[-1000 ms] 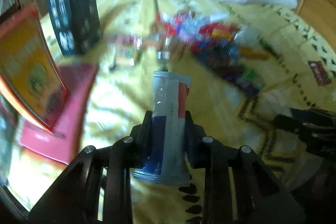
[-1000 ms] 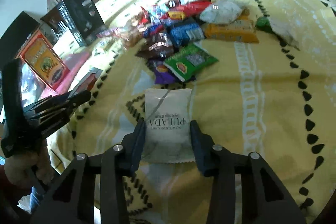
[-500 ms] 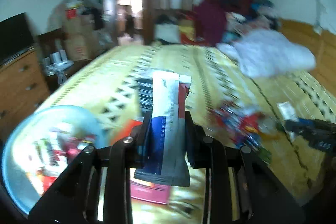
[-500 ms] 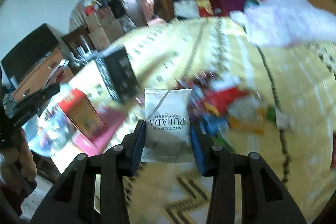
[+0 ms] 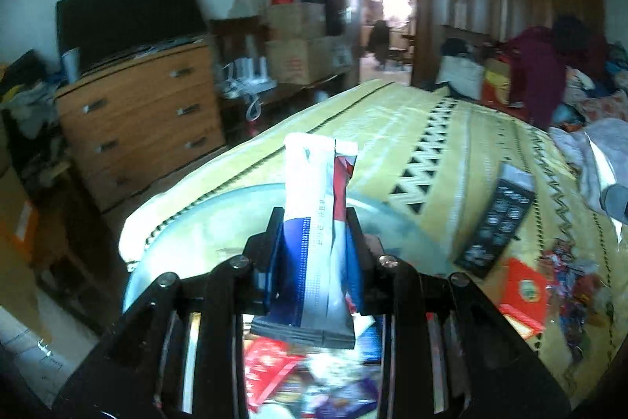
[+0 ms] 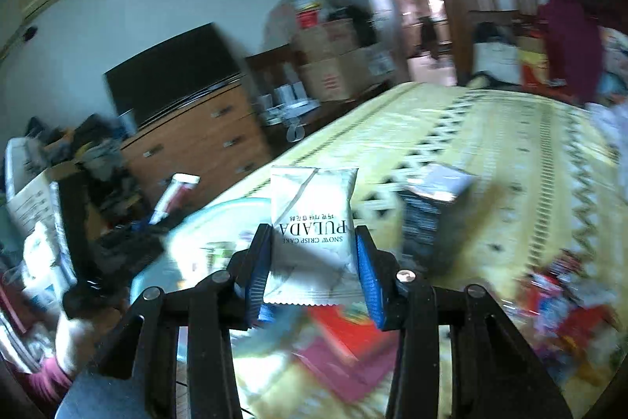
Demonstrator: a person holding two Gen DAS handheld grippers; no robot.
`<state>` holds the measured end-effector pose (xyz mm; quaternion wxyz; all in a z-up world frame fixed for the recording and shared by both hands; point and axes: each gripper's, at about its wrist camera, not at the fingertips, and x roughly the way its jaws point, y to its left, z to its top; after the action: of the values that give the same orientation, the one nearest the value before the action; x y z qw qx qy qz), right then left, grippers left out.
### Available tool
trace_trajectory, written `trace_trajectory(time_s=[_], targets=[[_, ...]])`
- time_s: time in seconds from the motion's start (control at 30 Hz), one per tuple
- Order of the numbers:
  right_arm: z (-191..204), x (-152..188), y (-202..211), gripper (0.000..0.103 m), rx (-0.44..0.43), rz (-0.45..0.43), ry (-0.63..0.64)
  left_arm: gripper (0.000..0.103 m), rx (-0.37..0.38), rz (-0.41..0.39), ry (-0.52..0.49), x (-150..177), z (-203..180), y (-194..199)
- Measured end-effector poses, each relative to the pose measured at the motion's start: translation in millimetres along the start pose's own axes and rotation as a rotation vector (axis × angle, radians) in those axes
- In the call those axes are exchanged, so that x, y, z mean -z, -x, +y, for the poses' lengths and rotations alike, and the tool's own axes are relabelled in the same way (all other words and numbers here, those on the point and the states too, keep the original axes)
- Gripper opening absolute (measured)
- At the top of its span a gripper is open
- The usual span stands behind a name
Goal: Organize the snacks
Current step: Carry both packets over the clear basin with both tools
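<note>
- Since a second ago, both of your grippers have swung off the snack pile on the yellow bedspread [image 5: 451, 140] and now face the room's far side, over the pale blue bowl [image 5: 188, 222] at the bed's edge.
- Your left wrist view alone shows loose wrappers [image 5: 298, 379] lying inside the bowl below the fingers; they are too blurred to identify.
- Your right wrist view alone shows your left gripper [image 6: 157, 222] from the side, off to the left, carrying its packet [image 6: 174, 197] tilted upward, with your left hand [image 6: 72, 336] low beneath it.
- Both views show a black box [image 5: 494, 226] standing on the bedspread to the right of the bowl, with a red carton [image 5: 524, 289] just in front of it.
- Your left gripper [image 5: 314, 242] is narrowly closed on a white, blue and red snack packet [image 5: 314, 222], held upright between the pads above the bowl.
- Your right gripper [image 6: 314, 254] is set wider, its blue pads [image 6: 369, 273] pressed on both sides of a white PULADA snow crisp cake packet [image 6: 314, 222], printed upside down to the camera.
- Your right gripper points roughly level, toward the bowl's near rim.
</note>
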<state>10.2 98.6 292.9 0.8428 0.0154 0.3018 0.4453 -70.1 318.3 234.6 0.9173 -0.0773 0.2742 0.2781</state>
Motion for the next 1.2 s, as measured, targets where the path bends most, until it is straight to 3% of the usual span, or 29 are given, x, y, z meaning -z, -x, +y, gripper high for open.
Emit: trace_trajectory(time_s=[0.2,0.5,1.2], targets=[[41.3,-9.3,-70.4,0.045,-0.093,0.086,0.028,0.028,-0.024,0.073,0.058,5.7,39.0,-17.7],[74.5,-0.3,-131.9,0.045,-0.131,0.185,0.058,0.028,-0.003,0.114,0.083,10.7,62.2,-30.2],[79.4,0.5,-131.3,0.045,-0.127,0.196,0.047,0.028,0.009,0.123,0.087,11.7,63.8,-35.7]])
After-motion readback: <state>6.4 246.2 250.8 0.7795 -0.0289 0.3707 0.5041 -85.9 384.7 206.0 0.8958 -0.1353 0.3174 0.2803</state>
